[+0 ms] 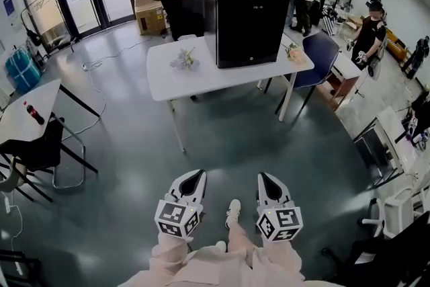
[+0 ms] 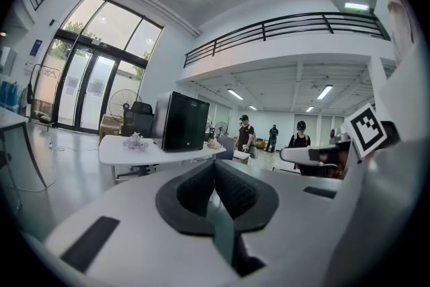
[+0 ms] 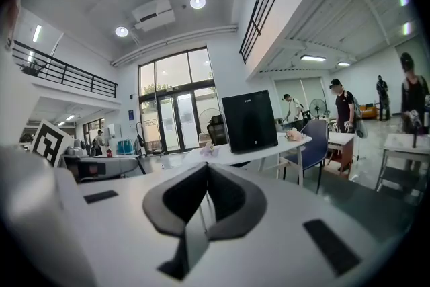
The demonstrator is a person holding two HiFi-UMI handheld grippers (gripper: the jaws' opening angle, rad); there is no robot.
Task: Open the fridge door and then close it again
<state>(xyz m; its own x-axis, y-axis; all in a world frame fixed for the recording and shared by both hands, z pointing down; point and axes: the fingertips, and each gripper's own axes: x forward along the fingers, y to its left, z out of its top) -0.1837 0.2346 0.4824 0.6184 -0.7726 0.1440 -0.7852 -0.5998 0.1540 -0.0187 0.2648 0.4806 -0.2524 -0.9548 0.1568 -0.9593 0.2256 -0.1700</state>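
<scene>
A small black fridge [image 1: 250,22] stands on a white table [image 1: 168,77] across the room, its door closed and facing me. It also shows far off in the left gripper view as the fridge [image 2: 181,121] and in the right gripper view as the fridge [image 3: 250,121]. My left gripper [image 1: 198,175] and right gripper [image 1: 262,177] are held low in front of me, side by side, well short of the table. Both have their jaws together with nothing between them.
A blue chair [image 1: 316,57] stands right of the table and a black office chair [image 1: 183,7] behind it. Small flower bunches [image 1: 185,58] lie on the tabletop. Two people [image 1: 368,30] stand at the back right. Desks and chairs line both sides; a cable [image 1: 94,64] runs over the floor.
</scene>
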